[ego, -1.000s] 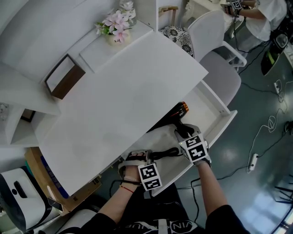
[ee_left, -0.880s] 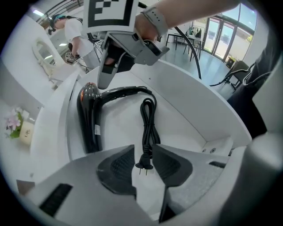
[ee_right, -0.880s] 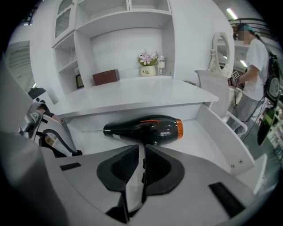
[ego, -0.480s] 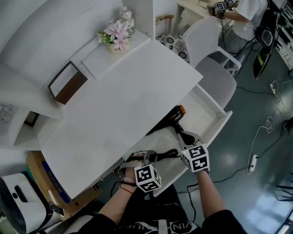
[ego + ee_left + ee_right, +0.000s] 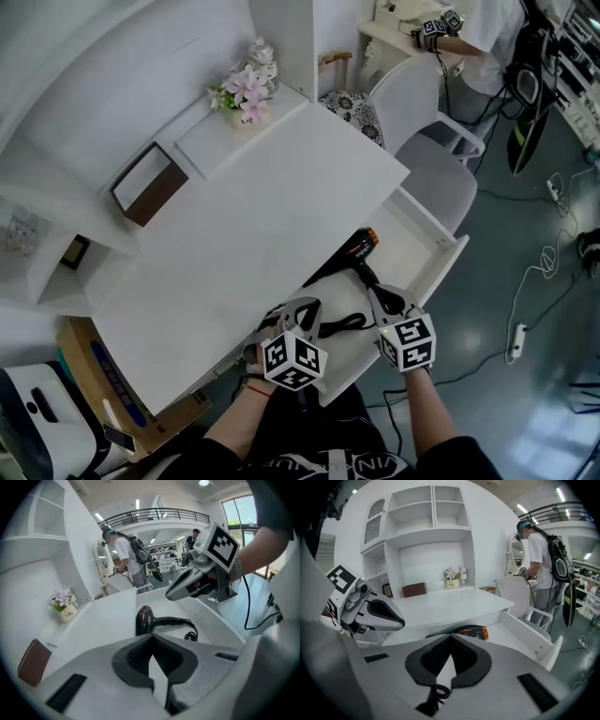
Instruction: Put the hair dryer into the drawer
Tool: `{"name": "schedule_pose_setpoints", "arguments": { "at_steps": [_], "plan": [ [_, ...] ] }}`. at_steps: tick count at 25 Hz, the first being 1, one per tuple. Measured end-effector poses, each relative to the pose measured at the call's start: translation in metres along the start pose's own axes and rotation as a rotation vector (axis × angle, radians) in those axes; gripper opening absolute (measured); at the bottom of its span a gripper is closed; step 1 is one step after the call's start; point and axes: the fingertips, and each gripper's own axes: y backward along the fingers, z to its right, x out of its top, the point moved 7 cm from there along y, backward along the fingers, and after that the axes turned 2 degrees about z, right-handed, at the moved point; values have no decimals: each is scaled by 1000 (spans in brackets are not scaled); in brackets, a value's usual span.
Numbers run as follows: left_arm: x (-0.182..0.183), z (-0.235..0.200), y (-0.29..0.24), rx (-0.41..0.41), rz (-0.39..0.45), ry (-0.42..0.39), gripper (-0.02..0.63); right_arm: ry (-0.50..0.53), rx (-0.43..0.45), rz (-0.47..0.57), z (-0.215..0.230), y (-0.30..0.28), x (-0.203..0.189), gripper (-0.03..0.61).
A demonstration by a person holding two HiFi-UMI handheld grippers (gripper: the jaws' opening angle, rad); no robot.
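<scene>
The black hair dryer (image 5: 352, 253) with an orange nozzle end lies in the open white drawer (image 5: 433, 264), its cord (image 5: 342, 324) coiled near the drawer's front. It shows too in the left gripper view, hair dryer (image 5: 143, 619), and in the right gripper view, hair dryer (image 5: 472, 632). My left gripper (image 5: 302, 314) hangs above the drawer's front left part, shut and empty. Raised over the drawer's front right stands my right gripper (image 5: 386, 302), also shut with nothing in it. Neither touches the dryer.
The white desk top (image 5: 253, 220) spreads behind the drawer, with a flower pot (image 5: 247, 94) and a brown box (image 5: 145, 184) at its back. A white chair (image 5: 433, 141) stands to the right. A person (image 5: 469, 23) works further back. A cardboard box (image 5: 103, 389) sits at the left.
Both grippers have risen off the hair dryer and its cord and drawn back toward me. Their jaws, open a second ago, have closed on nothing. The dryer stays in the drawer.
</scene>
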Motion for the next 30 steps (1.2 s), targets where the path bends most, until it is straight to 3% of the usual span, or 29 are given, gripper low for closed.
{"name": "schedule_pose_setpoints", "arguments": {
  "at_steps": [8,19,30],
  "plan": [
    [-6,-44,38,136,127,112,5,-26,-28,81,-20,20,22,3],
    [-27,-97,97,190,346,364,5,-68,-89,200,-52,34,57,3],
    [-50,-124,143,257,457,412,5,-65,-139,264,-81,51,76,3]
  ]
}}
